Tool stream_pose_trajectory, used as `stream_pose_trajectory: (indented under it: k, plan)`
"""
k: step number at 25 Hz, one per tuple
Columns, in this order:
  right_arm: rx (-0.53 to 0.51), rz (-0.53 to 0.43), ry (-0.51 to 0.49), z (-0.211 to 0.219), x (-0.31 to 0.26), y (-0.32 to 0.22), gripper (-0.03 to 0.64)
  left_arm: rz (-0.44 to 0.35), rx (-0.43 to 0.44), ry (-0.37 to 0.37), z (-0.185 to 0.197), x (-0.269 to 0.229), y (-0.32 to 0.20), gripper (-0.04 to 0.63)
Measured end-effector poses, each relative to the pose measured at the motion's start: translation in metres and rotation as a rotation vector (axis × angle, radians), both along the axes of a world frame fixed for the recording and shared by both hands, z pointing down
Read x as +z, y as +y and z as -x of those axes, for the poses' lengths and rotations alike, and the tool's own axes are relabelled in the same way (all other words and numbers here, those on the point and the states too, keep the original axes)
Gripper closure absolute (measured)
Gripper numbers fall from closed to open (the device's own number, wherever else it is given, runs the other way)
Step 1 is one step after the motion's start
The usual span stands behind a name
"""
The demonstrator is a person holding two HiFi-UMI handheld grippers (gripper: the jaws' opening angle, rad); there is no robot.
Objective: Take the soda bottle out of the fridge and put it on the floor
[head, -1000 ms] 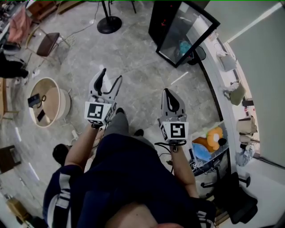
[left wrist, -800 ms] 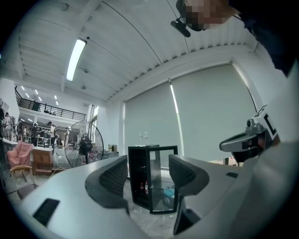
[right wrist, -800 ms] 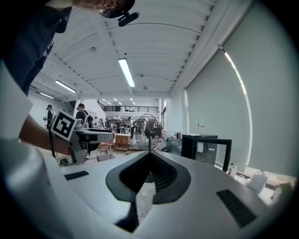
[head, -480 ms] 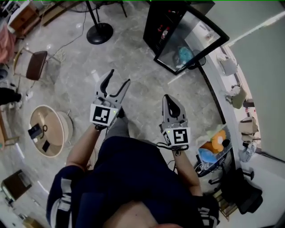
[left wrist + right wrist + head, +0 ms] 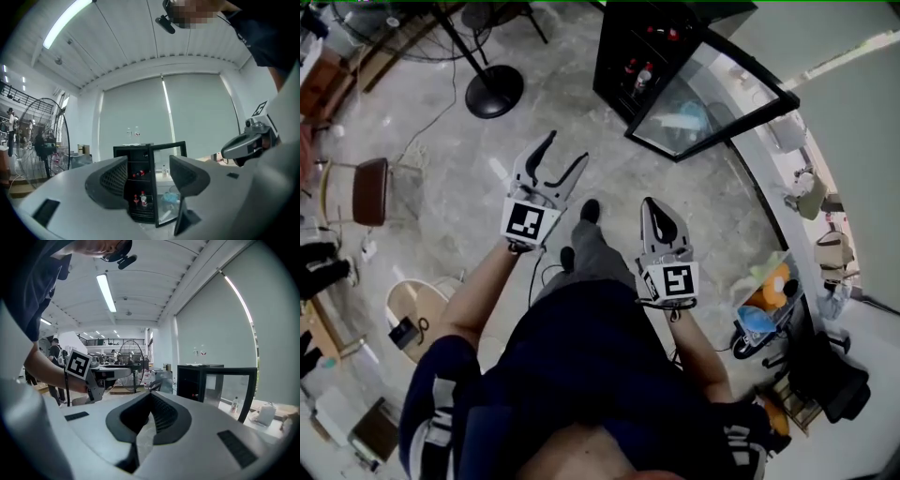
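The black fridge (image 5: 633, 52) stands ahead with its glass door (image 5: 712, 94) swung open to the right. Small bottles (image 5: 643, 75) show on its shelves. In the left gripper view the fridge (image 5: 136, 185) appears between the jaws at a distance, with red-capped bottles (image 5: 142, 198) on a lower shelf and red ones (image 5: 138, 174) above. My left gripper (image 5: 566, 150) is open and empty, held above the floor. My right gripper (image 5: 652, 208) is shut with nothing in it, and its view shows the fridge (image 5: 197, 380) off to the right.
A fan stand's round base (image 5: 492, 89) sits left of the fridge. A brown chair (image 5: 370, 187) and a round low table (image 5: 417, 314) lie to the left. A rack with toys (image 5: 764, 300) and a white ledge (image 5: 806, 187) run along the right wall.
The person has walked toward the fridge, which now shows its open inside at the top of the head view. Both grippers keep their pose and jaw state.
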State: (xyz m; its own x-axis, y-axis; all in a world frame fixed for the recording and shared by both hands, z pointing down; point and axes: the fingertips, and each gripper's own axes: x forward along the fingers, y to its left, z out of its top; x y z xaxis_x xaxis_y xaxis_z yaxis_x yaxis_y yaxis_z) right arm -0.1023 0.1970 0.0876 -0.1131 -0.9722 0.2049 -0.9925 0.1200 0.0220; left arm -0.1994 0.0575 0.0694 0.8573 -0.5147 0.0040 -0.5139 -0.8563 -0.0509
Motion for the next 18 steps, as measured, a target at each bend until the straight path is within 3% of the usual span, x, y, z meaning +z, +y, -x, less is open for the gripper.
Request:
stream_pose_trajectory:
  k: [5,9,11,15,18]
  plan:
    - [0.059,0.021,0.002,-0.002,0.041,-0.086,0.6,-0.005,0.079,-0.019,-0.024,0.04,-0.089,0.324]
    - [0.097,0.048,0.004,-0.082,0.109,-0.116,0.6,0.025,0.147,-0.058,-0.125,0.116,-0.12,0.324]
    - [0.141,0.059,0.013,-0.107,0.13,-0.134,0.6,0.043,0.178,-0.068,-0.156,0.144,-0.142,0.324]
    - [0.24,0.052,-0.015,-0.119,0.095,-0.183,0.6,0.056,0.238,-0.131,-0.175,0.126,-0.202,0.324]
    - [0.319,0.066,-0.01,-0.128,0.095,-0.214,0.6,0.069,0.303,-0.17,-0.197,0.142,-0.243,0.323]
